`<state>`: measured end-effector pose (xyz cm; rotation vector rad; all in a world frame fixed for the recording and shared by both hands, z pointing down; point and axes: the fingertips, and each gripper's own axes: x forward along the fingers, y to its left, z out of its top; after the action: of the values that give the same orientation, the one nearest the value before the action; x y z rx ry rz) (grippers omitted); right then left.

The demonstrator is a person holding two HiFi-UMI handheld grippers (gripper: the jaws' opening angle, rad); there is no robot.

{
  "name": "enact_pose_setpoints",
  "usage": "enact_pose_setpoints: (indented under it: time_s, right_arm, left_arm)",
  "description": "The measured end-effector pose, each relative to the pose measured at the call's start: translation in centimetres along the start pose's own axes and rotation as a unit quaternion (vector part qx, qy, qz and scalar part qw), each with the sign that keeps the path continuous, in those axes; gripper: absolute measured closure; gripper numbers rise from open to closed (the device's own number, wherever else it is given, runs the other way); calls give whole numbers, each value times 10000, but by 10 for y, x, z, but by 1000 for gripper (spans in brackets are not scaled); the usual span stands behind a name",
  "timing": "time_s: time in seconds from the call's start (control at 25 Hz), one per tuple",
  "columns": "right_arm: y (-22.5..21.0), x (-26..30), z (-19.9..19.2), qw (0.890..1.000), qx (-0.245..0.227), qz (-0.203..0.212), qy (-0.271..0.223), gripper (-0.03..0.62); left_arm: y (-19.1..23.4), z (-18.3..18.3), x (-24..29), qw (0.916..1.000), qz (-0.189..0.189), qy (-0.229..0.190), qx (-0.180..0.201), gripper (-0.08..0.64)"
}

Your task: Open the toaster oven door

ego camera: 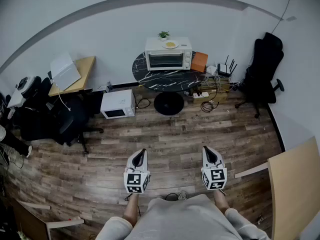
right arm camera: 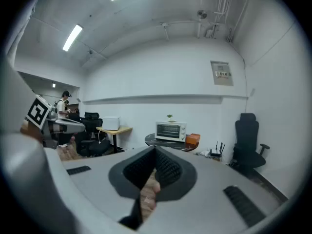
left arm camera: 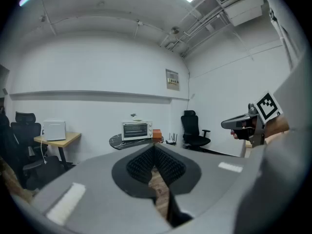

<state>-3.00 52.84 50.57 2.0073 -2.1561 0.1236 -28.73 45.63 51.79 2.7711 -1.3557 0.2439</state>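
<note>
Left tongs and right tongs are hovering shut and empty above the near floor. Far ahead, the bench is carrying the oven, its closed door facing them; neither hand is sitting clearly nearer.

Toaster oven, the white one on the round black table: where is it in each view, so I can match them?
Head view: white toaster oven top centre, on the round black marble table.
Left gripper view: toaster oven just left of centre, far off.
Right gripper view: toaster oven just right of centre.
Shared landmark: orange box at its right side in all three.
</note>
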Motion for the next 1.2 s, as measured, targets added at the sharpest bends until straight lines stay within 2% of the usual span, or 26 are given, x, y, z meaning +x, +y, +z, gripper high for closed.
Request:
enact_pose_setpoints:
  time_s: [0.44, 0.64, 0.76, 0.84, 1.2]
  right_arm:
    - [4, -8, -5, 10000, 47, 17, 12, 580]
    - [1, -10, -9, 9997, 235, 25, -39, 580]
    - [1, -9, -8, 9998, 196, 69, -4, 580]
    - [1, -9, -9, 9998, 146, 116, 28, 580]
    - [-16, -7, -15, 9997, 101, 203, 81, 580]
  left_arm:
    - [-9, 0, -1, 9999, -64, 27, 77, 549]
    - [-15, 0, 0, 9999, -147, 11, 64, 549]
    - [-20, 4, 2, 9995, -280, -39, -102, 433]
    - [-21, 4, 4, 9995, -274, -56, -135, 405]
    - [-38, 7, 16, 9995, -262, -54, -153, 403]
